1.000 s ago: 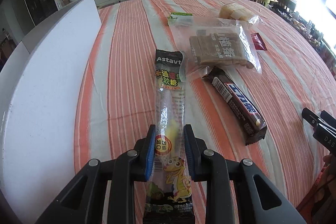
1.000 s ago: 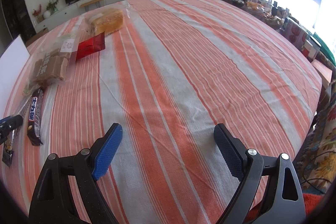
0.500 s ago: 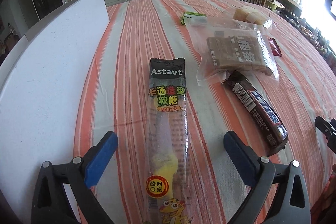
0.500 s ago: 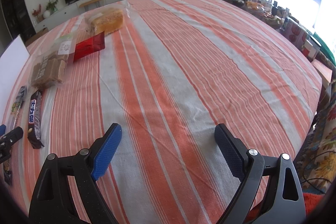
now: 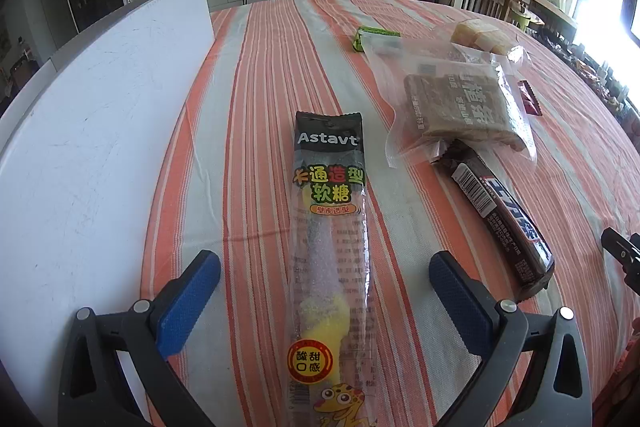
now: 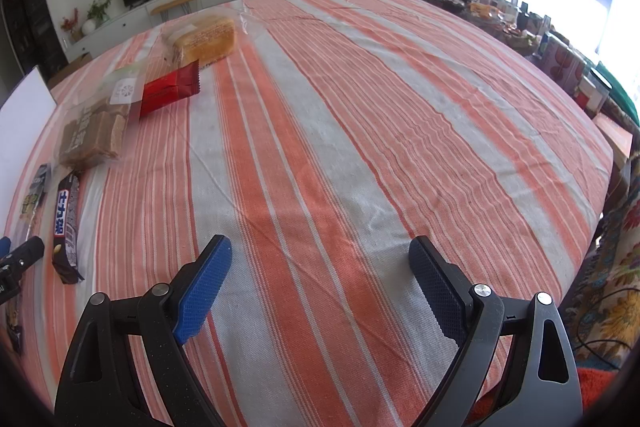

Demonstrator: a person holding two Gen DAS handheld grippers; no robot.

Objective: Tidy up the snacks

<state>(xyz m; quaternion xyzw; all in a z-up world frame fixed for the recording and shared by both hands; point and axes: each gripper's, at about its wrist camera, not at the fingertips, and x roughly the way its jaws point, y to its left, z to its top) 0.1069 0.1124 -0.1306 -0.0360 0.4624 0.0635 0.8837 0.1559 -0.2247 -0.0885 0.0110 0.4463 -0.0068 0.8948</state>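
Note:
A long gummy candy pack (image 5: 330, 227) lies flat on the striped tablecloth, its lower end between the fingers of my left gripper (image 5: 325, 263), which is open and empty. A dark chocolate bar (image 5: 500, 211) lies to its right; it also shows in the right wrist view (image 6: 66, 223). Beyond it sit a clear bag of brown biscuits (image 5: 460, 107), a red packet (image 6: 170, 93), a bagged cake (image 6: 204, 41) and a green packet (image 5: 374, 37). My right gripper (image 6: 320, 263) is open and empty over bare cloth, right of the snacks.
A white board (image 5: 92, 131) lies along the table's left side. The table's right edge (image 6: 604, 163) drops to a patterned cloth and clutter. Chairs and a sideboard stand beyond the far edge.
My left gripper let go of the candy pack, opened wide and drew back a little. The pack now lies flat on the cloth. The right gripper has barely moved.

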